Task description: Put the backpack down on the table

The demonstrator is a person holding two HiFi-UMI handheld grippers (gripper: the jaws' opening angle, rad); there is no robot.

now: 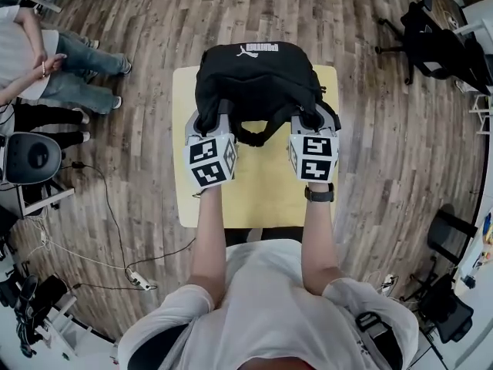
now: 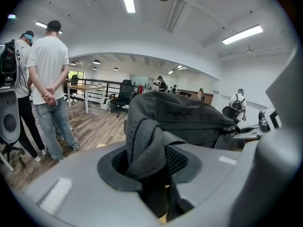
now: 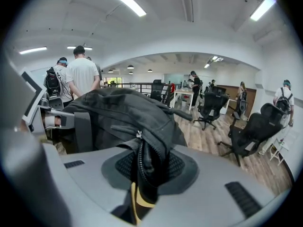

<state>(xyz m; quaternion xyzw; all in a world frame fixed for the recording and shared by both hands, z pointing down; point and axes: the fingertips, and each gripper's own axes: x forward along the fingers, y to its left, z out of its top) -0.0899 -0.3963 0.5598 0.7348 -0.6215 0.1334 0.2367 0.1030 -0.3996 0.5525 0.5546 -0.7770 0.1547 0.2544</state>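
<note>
A black backpack [image 1: 258,79] with white print hangs over the far half of a small yellow table [image 1: 262,187]. My left gripper [image 1: 209,122] is shut on a fold of its near left edge, seen as bunched black fabric with a zipper [image 2: 144,148] between the jaws. On the near right edge my right gripper [image 1: 314,120] is shut, with zippered fabric [image 3: 144,167] pinched between its jaws. A black loop handle [image 1: 258,133] dangles between the two grippers. Whether the bag's bottom touches the table is hidden.
Wooden floor surrounds the table. Two people [image 1: 46,68] stand at the left, and one person in a white shirt [image 2: 47,79] is close by. Black office chairs [image 1: 431,41] stand at the right. A cable with a power strip [image 1: 139,280] lies at the lower left.
</note>
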